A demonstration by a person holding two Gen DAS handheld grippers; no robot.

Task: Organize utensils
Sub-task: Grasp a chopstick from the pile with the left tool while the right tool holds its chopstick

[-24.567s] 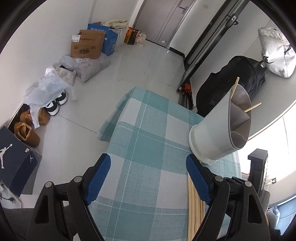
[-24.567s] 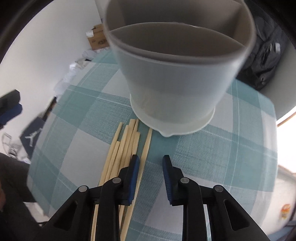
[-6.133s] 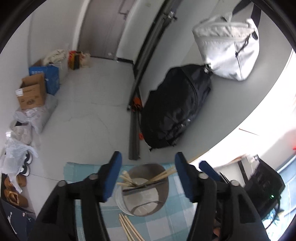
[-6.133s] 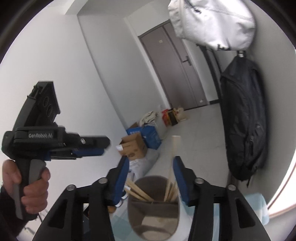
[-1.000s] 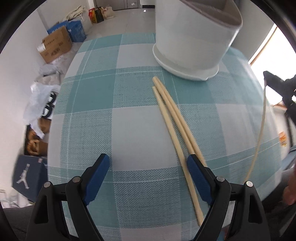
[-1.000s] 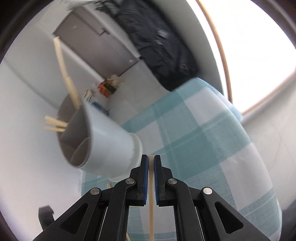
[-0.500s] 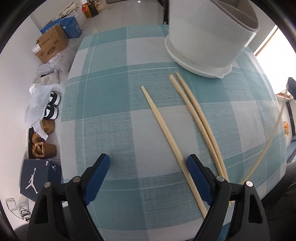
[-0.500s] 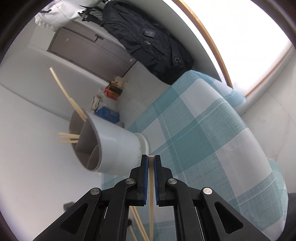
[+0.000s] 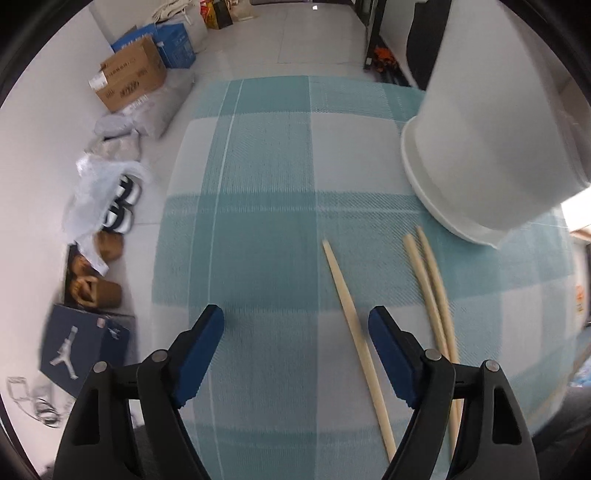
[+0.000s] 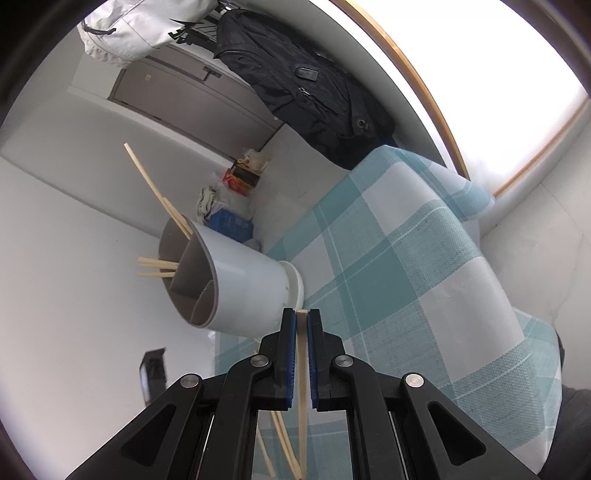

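A white utensil holder point(image 9: 491, 147) stands at the far right of the teal checked tablecloth point(image 9: 266, 206). Three wooden chopsticks lie in front of it: a single chopstick point(image 9: 351, 317) and a pair point(image 9: 428, 280) to its right. My left gripper point(image 9: 295, 325) hangs over the cloth, its jaws closing, with the single chopstick just inside the right finger and untouched. In the right wrist view my right gripper point(image 10: 302, 319) is shut on one chopstick point(image 10: 303, 369), held above the table near the holder point(image 10: 236, 280), which has several chopsticks point(image 10: 162, 199) in its far compartments.
Past the table's left edge the floor holds cardboard boxes point(image 9: 129, 79), bags, shoes point(image 9: 118, 214) and a dark shoe box point(image 9: 85, 347). A black backpack point(image 10: 306, 88) and a white bag point(image 10: 129, 26) hang on the wall behind the table.
The left gripper slid left over the cloth, so the single chopstick now lies between its fingers, which have narrowed slightly. The right gripper drifted and turned a little, still gripping its chopstick.
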